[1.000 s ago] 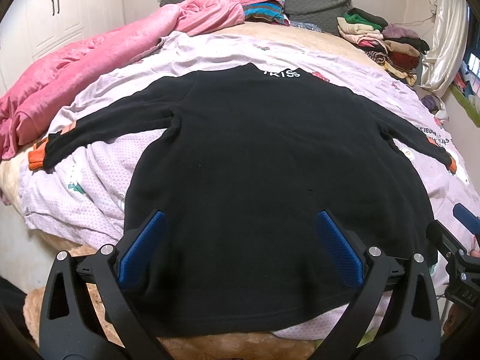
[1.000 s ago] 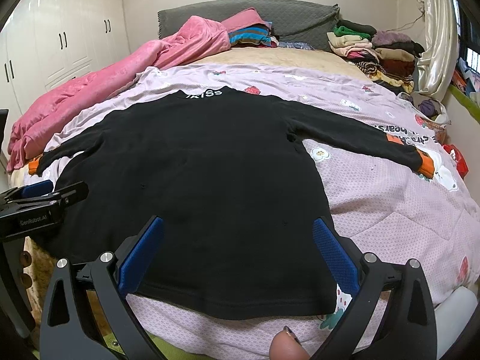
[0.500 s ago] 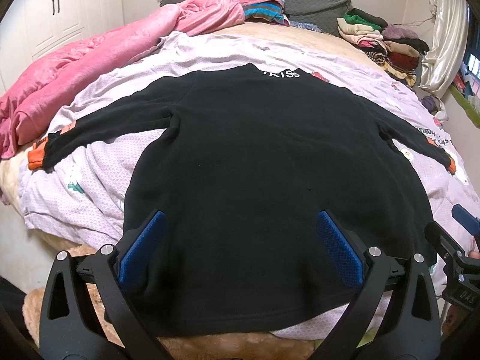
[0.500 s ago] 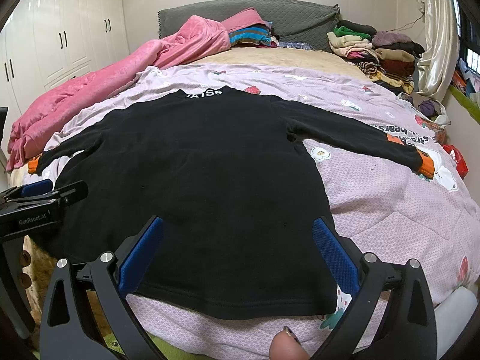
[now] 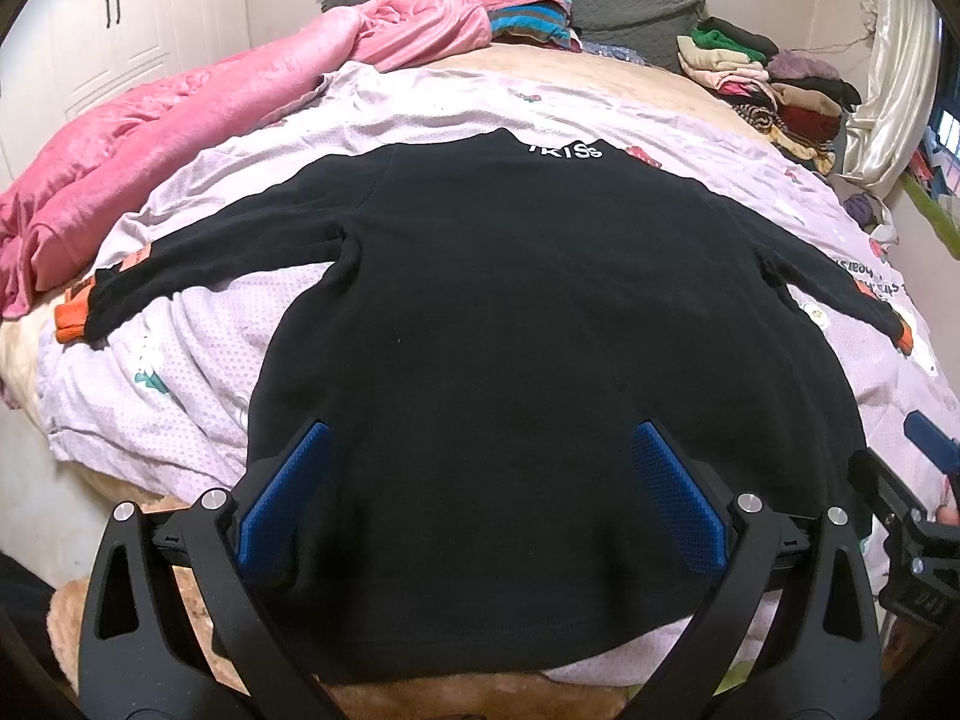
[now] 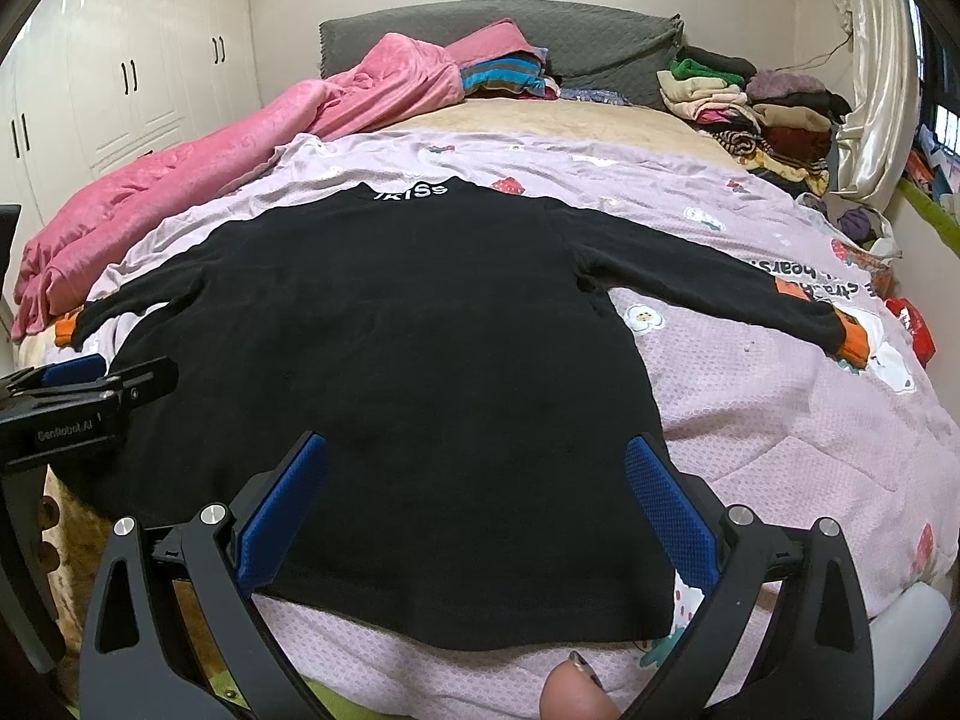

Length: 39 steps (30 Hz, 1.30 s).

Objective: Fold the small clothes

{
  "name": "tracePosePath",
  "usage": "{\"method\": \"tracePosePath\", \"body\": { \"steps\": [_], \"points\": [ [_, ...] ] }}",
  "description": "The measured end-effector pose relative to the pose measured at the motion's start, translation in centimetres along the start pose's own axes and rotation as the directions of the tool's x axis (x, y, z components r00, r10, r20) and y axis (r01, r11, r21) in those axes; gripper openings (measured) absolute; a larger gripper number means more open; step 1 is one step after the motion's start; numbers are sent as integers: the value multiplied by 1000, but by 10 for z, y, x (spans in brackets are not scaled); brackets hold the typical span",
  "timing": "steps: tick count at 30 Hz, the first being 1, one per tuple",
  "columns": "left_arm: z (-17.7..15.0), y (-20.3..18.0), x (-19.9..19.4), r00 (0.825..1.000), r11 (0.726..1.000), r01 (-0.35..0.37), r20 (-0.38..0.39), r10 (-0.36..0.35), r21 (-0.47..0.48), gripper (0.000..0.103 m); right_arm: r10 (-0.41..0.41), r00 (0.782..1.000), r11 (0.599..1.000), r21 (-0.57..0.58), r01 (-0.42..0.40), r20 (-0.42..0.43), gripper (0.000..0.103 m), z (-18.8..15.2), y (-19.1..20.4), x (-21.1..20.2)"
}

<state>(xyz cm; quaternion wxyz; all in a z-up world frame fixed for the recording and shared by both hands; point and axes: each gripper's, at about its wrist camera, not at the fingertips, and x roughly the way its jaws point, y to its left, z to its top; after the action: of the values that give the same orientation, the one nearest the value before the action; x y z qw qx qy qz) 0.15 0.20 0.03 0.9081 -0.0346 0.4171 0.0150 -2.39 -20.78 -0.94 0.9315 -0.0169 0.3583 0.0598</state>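
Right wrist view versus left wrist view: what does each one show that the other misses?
Only the right wrist view shows a fingertip at the bottom edge and the red packet past the right sleeve's orange cuff. Only the left wrist view shows the plush tan blanket under the hem. Both show the black sweater spread flat on the lilac quilt, and open jaws.

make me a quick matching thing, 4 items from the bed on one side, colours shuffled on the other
Things:
1. sweater
2. sweater cuffs
3. bunched blanket
4. headboard

Colours:
a. grey
b. black
c. pink
d. orange

Pairs: 1-b, 2-d, 3-c, 4-a
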Motion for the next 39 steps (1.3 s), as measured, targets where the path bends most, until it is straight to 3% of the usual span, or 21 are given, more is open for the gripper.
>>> {"method": "tracePosePath", "body": {
  "steps": [10, 22, 39],
  "points": [
    [39, 7, 7, 1000, 999, -19, 8, 19, -35, 95, 44, 999, 999, 4, -44, -14, 99, 23, 5, 16],
    [77, -2, 23, 1000, 999, -9, 1, 9, -39, 95, 78, 997, 996, 37, -79, 12, 99, 74, 3, 37],
    [126, -36, 70, 998, 999, 45, -54, -44, 0, 95, -49, 999, 977, 209, 47, 2, 99, 112, -76, 79]
  ]
}}
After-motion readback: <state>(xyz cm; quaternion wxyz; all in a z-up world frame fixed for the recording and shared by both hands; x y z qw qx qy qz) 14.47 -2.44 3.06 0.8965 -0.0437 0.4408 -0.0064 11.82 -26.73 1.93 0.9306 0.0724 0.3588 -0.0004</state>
